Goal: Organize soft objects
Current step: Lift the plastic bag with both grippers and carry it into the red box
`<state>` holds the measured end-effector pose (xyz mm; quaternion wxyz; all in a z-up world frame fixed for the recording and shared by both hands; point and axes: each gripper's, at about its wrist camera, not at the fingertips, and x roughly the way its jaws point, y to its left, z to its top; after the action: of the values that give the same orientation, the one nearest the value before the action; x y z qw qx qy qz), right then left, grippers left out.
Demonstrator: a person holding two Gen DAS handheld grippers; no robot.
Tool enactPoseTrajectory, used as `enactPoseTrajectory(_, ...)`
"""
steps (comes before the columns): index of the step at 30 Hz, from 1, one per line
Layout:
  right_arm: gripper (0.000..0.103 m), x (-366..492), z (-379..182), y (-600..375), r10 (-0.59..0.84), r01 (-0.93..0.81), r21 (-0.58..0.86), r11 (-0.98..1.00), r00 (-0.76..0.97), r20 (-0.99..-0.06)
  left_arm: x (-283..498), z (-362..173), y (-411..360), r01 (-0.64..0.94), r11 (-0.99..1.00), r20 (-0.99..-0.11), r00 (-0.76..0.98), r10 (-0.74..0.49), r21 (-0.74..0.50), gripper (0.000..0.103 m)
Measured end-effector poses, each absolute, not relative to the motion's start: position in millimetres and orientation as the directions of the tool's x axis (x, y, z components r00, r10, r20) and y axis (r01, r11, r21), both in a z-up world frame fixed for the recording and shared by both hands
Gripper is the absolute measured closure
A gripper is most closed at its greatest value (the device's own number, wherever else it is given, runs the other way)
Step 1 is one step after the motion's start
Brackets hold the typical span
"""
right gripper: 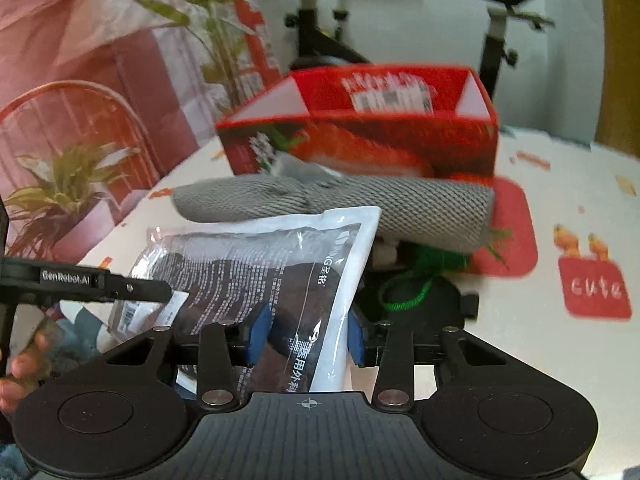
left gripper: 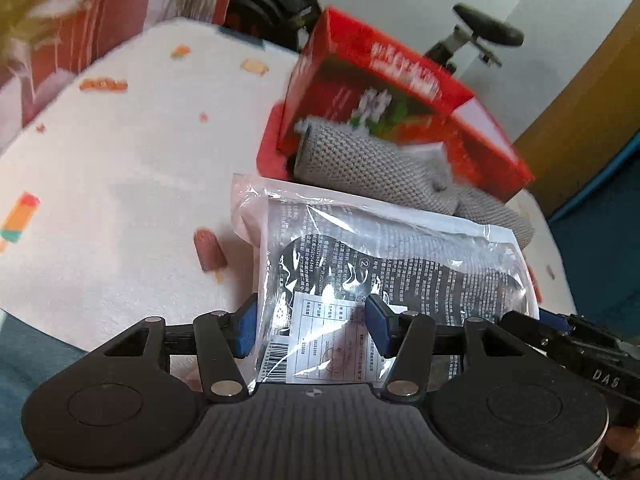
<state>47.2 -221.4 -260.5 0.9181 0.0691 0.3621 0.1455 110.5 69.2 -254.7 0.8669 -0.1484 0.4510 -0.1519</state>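
A clear plastic packet [left gripper: 360, 264] with printed text and a dark soft item inside lies between the blue pads of my left gripper [left gripper: 312, 326]; the jaws stand apart at its edges. The same packet [right gripper: 280, 272] shows in the right wrist view, between the pads of my right gripper [right gripper: 306, 338], whose jaws are also apart on either side of it. A grey knitted roll [left gripper: 360, 164] lies beyond the packet, against a red carton box [left gripper: 376, 80]. The roll [right gripper: 400, 208] and box [right gripper: 400, 136] also show in the right wrist view.
A white cloth with printed food pictures [left gripper: 120, 168] covers the table. A green cord [right gripper: 412, 284] lies under the roll. A red mat [right gripper: 512, 224] is by the box. An exercise bike [right gripper: 500, 32] and a plant [right gripper: 64, 184] stand behind the table.
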Motion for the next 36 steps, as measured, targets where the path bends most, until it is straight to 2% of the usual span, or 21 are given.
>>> enactPoseTrajectory(8, 0.065, 33, -219, -217, 0.344, -0.288, 0.189, 0.939, 0.775, -0.530, 98, -202, 75, 0.179, 0.911, -0.629, 0.673, -0.389, -0.371, 0.046)
enactPoseTrajectory(15, 0.065, 58, -177, -224, 0.335, -0.324, 0.105, 0.940, 0.827, -0.451, 136, -160, 57, 0.249, 0.912, -0.530, 0.751, -0.393, -0.325, 0.046)
enactPoseTrajectory(18, 0.065, 77, -156, -230, 0.326, -0.347, 0.025, 0.937, 0.850, -0.413, 163, -146, 48, 0.280, 0.905, -0.496, 0.764, -0.412, -0.321, 0.046)
enactPoseTrajectory(24, 0.065, 130, -135, -241, 0.295, -0.378, -0.162, 0.912, 0.875, -0.383, 222, -132, 22, 0.332, 0.902, -0.479, 0.767, -0.428, -0.275, 0.046)
enactPoseTrajectory(31, 0.065, 198, -149, -272, 0.298, -0.372, -0.165, 0.913, 0.887, -0.352, 274, -146, 10, 0.337, 0.882, -0.481, 0.744, -0.464, -0.330, 0.047)
enactPoseTrajectory(36, 0.065, 238, -169, -287, 0.244, -0.332, -0.195, 0.923, 0.895, -0.372, 316, -158, -11, 0.346, 0.893, -0.518, 0.728, -0.449, -0.287, 0.047)
